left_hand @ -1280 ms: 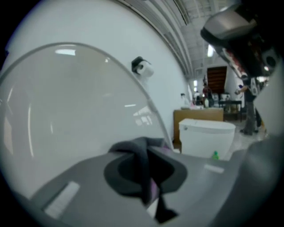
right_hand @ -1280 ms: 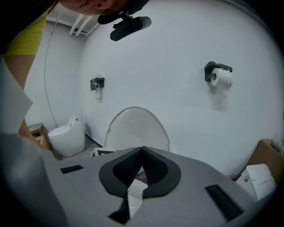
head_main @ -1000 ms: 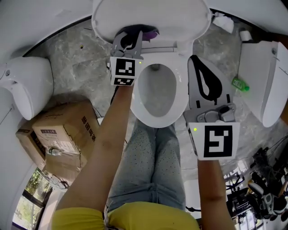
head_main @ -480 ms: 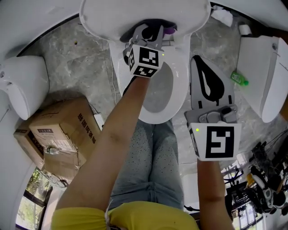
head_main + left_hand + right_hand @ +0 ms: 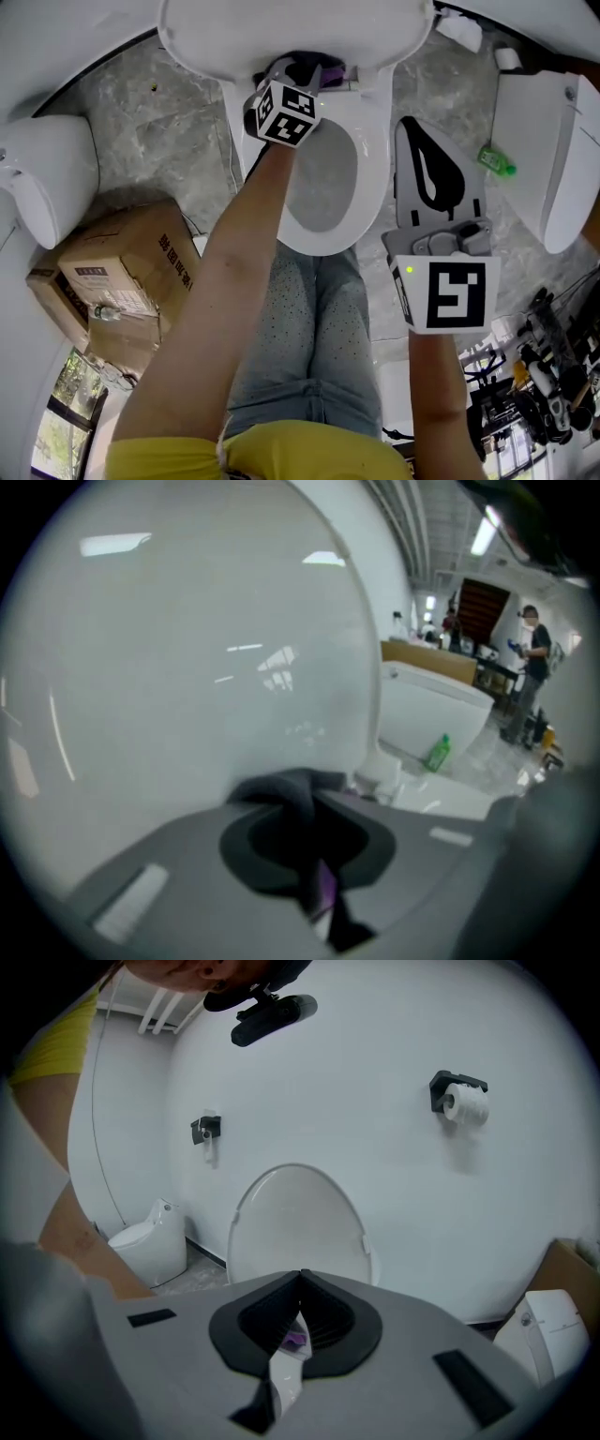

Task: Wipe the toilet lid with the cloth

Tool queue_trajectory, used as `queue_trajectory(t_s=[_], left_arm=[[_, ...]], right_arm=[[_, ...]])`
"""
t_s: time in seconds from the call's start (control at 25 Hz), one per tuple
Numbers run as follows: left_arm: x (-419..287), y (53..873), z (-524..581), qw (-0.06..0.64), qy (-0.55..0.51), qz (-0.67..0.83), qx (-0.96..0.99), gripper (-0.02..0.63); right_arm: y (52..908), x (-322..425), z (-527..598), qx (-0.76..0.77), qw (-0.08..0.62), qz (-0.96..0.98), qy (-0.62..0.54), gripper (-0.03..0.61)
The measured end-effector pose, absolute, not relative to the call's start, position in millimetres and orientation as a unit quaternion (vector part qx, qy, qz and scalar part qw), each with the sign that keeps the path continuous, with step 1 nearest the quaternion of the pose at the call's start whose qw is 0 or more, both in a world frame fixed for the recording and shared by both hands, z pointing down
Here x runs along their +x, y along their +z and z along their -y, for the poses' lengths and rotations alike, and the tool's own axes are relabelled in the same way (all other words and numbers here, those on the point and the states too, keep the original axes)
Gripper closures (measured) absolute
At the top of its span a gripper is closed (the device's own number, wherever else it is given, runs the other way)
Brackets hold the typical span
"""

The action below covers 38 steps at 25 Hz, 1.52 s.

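Note:
The white toilet lid point(image 5: 291, 28) stands raised behind the seat point(image 5: 370, 122). My left gripper point(image 5: 305, 67) is low on the lid near the hinge, shut on a dark cloth with purple in it point(image 5: 323, 64). In the left gripper view the lid point(image 5: 187, 667) fills the picture and the cloth point(image 5: 291, 794) bunches between the jaws against it. My right gripper point(image 5: 410, 122) hangs to the right of the seat, shut and empty. Its own view looks at the lid point(image 5: 295, 1222) from a distance, with the purple cloth point(image 5: 295, 1340) showing beyond the closed jaws.
A cardboard box point(image 5: 122, 272) and another toilet point(image 5: 52, 178) stand on the left. A third white toilet point(image 5: 548, 159) and a green bottle point(image 5: 497, 161) are on the right. Cables and gear point(image 5: 553, 375) lie at lower right. A paper roll holder point(image 5: 464, 1101) hangs on the wall.
My left gripper has slid with the cloth from the lid's left side down and rightward to the hinge area. The right gripper has stayed put.

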<state>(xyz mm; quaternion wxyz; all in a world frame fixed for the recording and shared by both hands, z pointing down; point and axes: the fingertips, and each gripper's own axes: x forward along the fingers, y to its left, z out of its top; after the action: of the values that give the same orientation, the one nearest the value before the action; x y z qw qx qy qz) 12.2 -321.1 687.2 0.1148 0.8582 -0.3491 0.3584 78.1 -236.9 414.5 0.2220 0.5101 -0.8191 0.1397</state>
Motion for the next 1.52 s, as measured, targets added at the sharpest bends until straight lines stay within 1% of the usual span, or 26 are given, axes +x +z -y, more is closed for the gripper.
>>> queue_trajectory(t_s=[0.16, 0.28, 0.52, 0.92, 1.12, 1.28, 1.52], left_arm=[[-72.0, 707.4, 313.6, 0.162, 0.391, 0.41, 0.808, 0.597], [-100.7, 706.5, 312.9, 0.19, 0.378, 0.452, 0.786, 0.595], [-90.1, 678.9, 313.2, 0.216, 0.327, 0.476, 0.787, 0.595], [-74.0, 586.5, 280.6, 0.189, 0.23, 0.497, 0.815, 0.595], [-71.6, 548.9, 259.7, 0.172, 0.205, 0.508, 0.819, 0.595], [-67.2, 524.3, 244.9, 0.175, 0.19, 0.513, 0.818, 0.595], [-55.3, 466.0, 213.2, 0.164, 0.177, 0.512, 0.825, 0.595]], right_arm=[[416.1, 70.8, 233.3, 0.503, 0.219, 0.825, 0.138, 0.561], [419.4, 64.7, 228.6, 0.497, 0.219, 0.827, 0.143, 0.561], [413.4, 55.3, 217.2, 0.486, 0.214, 0.835, 0.143, 0.561], [398.1, 57.8, 189.0, 0.464, 0.224, 0.847, 0.126, 0.561], [386.4, 58.9, 174.4, 0.464, 0.219, 0.849, 0.125, 0.561], [375.7, 60.3, 162.8, 0.465, 0.213, 0.85, 0.122, 0.561], [354.9, 62.7, 139.5, 0.463, 0.216, 0.85, 0.131, 0.561]])
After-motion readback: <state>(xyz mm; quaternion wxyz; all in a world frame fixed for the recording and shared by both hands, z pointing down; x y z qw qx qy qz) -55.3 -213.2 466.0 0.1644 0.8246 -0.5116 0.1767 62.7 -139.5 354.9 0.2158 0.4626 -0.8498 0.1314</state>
